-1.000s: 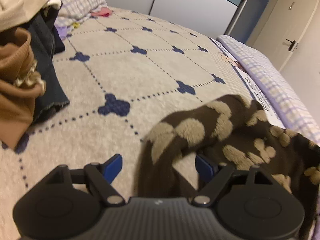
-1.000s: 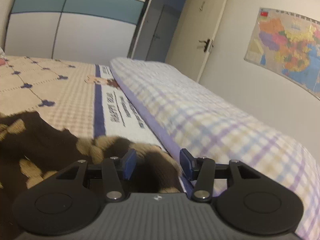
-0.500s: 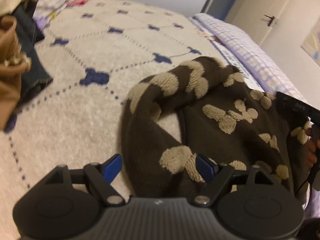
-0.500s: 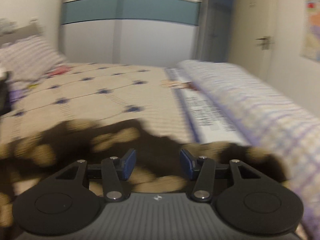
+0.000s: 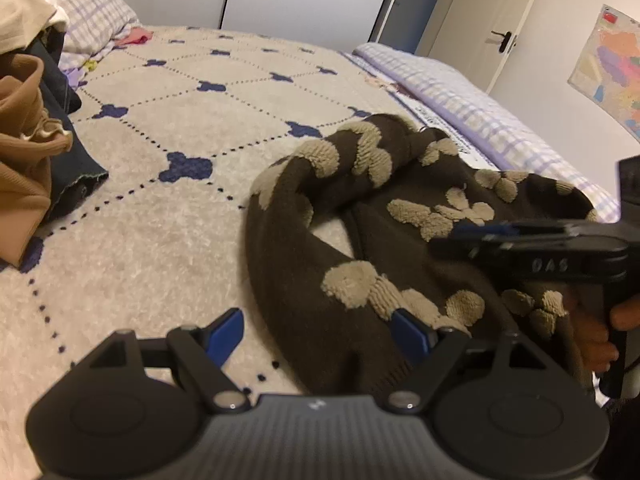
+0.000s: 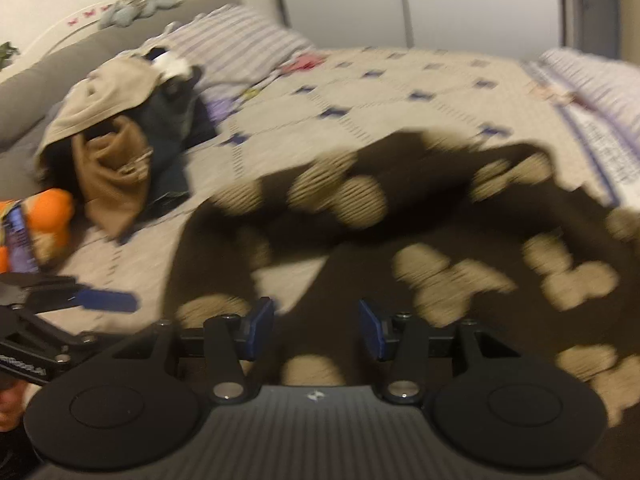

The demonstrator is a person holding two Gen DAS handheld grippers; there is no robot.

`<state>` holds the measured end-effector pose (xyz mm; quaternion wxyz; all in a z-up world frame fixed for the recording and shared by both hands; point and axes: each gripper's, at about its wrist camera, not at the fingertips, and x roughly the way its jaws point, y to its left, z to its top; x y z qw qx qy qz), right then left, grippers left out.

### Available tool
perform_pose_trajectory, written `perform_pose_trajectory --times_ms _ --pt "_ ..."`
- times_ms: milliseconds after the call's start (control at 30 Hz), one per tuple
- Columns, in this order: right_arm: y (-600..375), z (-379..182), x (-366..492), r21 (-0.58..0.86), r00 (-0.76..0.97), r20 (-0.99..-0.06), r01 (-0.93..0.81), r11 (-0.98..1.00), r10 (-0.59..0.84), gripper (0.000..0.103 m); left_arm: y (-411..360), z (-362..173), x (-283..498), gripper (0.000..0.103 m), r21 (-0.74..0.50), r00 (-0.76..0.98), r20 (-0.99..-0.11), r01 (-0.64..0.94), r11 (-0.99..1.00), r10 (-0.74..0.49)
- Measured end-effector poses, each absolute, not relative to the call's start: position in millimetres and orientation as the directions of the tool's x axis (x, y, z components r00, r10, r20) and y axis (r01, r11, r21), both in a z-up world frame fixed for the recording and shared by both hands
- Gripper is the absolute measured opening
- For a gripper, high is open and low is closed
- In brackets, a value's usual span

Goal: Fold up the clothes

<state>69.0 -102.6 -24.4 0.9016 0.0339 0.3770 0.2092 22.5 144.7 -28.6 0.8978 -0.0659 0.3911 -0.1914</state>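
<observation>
Here a dark brown garment (image 5: pixel 360 240) with tan fleecy flower patches lies rumpled on the cream bedspread (image 5: pixel 192 216), filling the centre and right of the left wrist view. A long limb of it, a sleeve or leg, curves from the lower centre of that frame up to the upper centre, then bends right, so its long axis there runs roughly bottom to top. The rest of the cloth spreads toward the right edge.

The left gripper (image 5: pixel 316 330) sits at the bottom of its frame with its blue pads wide apart; the near end of the garment lies between them, against the right pad, and nothing is clamped. The right gripper (image 6: pixel 316 330) sits at the bottom of its own blurred view, jaws likewise parted, brown cloth (image 6: pixel 400 220) lying between and beyond them, ungripped as far as the blur lets one tell. It also shows at the right edge of the left wrist view (image 5: pixel 476 236), level over the garment, and the left gripper's pad appears at the lower left of the right wrist view (image 6: pixel 104 300).

No containers are in view. A heap of clothes (image 5: pixel 28 152), tan, beige and dark blue, sits at the left edge of the left wrist view, well apart from the garment. A checked pillow (image 5: pixel 92 12) lies at upper left, and a map (image 5: pixel 608 68) hangs at upper right.
</observation>
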Motion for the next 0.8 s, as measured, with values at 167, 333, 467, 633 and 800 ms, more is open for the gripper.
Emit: perform_pose_trajectory --times_ms 167,333,467,633,800 --pt "-89 -38 67 0.341 0.529 -0.684 -0.377 0.861 0.502 0.043 142 -30 1 0.093 -0.205 0.672 -0.634 0.333 0.921 -0.384" --pt "-74 -47 60 0.420 0.448 -0.687 -0.398 0.815 0.572 0.037 142 -33 -19 0.094 -0.162 0.687 -0.607 0.385 0.908 -0.400" --pt "-64 -54 53 0.421 0.413 -0.709 -0.403 0.813 0.571 0.032 143 -35 -35 0.095 -0.139 0.691 -0.598 0.411 0.901 -0.407" --pt "-59 -62 50 0.470 0.374 -0.709 -0.380 0.796 0.598 0.008 144 -41 -48 0.095 -0.137 0.672 -0.620 0.414 0.900 -0.404" --pt "-62 -57 47 0.600 0.353 -0.627 -0.351 0.719 0.695 0.007 147 -42 -59 0.095 -0.145 0.660 -0.621 0.433 0.890 -0.422"
